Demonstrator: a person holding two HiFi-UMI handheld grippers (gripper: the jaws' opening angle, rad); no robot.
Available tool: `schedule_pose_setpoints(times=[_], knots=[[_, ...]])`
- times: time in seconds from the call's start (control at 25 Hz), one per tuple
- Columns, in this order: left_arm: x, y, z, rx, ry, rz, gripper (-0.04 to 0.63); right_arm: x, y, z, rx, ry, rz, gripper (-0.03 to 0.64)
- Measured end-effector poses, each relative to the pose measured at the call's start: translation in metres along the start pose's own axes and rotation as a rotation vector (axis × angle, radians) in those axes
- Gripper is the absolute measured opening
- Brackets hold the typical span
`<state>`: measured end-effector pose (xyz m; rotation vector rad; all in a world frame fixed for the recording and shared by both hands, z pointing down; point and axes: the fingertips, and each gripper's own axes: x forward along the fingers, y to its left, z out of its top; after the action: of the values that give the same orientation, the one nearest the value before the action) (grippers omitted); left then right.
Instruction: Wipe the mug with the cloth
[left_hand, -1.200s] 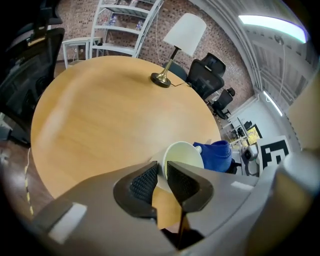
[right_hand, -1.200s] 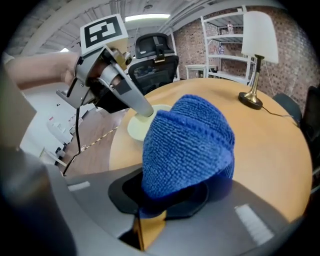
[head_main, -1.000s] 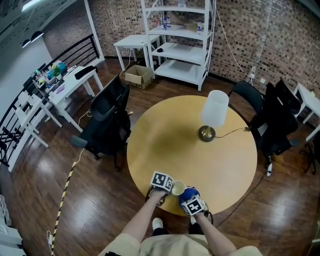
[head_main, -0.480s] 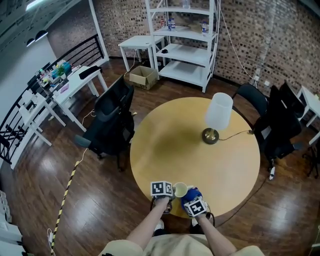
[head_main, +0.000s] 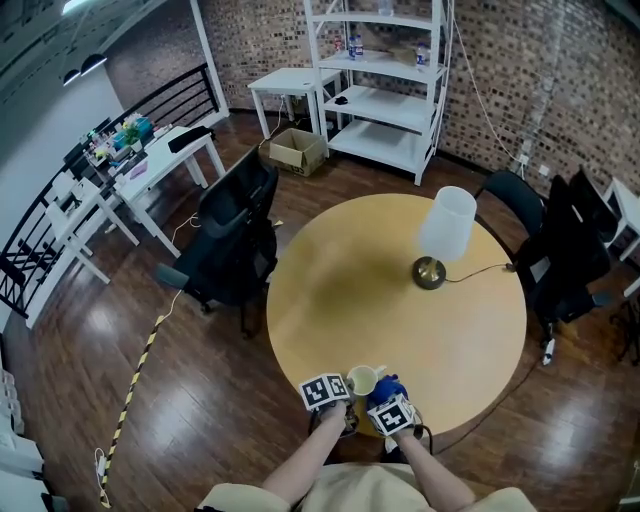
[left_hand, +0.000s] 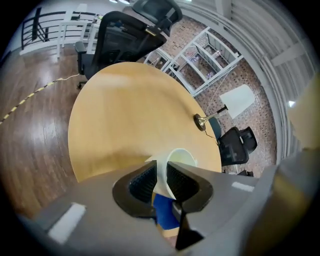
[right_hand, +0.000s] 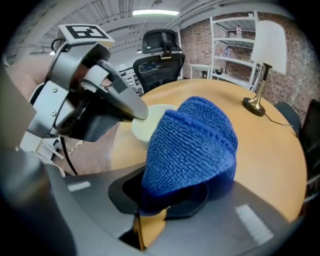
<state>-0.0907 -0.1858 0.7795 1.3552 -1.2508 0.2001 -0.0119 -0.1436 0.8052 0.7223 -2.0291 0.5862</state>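
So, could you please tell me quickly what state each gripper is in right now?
Left gripper: shut on the mug, clamping its wall.
Right gripper: shut on the cloth.

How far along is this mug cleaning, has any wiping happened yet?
Done: both things are picked up. The left tool is clamped on the wall of the mug, and the right tool grips the blue cloth. In hand: the bunched cloth sits right beside the mug at the near edge of the table; contact can't be confirmed. Left: the wiping itself; nothing visible shows how much is covered.
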Motion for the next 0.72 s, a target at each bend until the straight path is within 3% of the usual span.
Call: schedule_pose_setpoints(times=[0.08, 0.16, 0.28, 0.32, 0.4, 0.52, 0.72], knots=[[0.0, 0.001, -0.001, -0.041, -0.012, -0.009, 0.049, 0.001, 0.0, 0.0, -0.007, 0.002, 0.008, 0.063], [0.001, -0.001, -0.002, -0.031, -0.005, -0.037, 0.052, 0.0, -0.003, 0.0, 0.005, -0.005, 0.016, 0.063], [0.0, -0.001, -0.004, 0.092, 0.063, -0.096, 0.07, -0.002, -0.004, 0.0, 0.021, -0.036, 0.038, 0.063], [-0.003, 0.0, -0.003, 0.14, 0.082, -0.105, 0.107, -0.002, -0.004, 0.001, 0.016, -0.042, 0.043, 0.063], [-0.009, -0.002, 0.001, 0.259, 0.108, -0.107, 0.171, -0.001, -0.003, 0.0, 0.006, -0.042, 0.049, 0.063], [-0.006, -0.015, 0.011, 0.515, 0.156, -0.08, 0.257, -0.002, -0.006, 0.0, -0.001, -0.046, 0.053, 0.063], [0.023, -0.041, 0.016, 0.901, 0.316, -0.068, 0.238, -0.003, -0.006, 0.002, 0.003, -0.049, 0.061, 0.063]])
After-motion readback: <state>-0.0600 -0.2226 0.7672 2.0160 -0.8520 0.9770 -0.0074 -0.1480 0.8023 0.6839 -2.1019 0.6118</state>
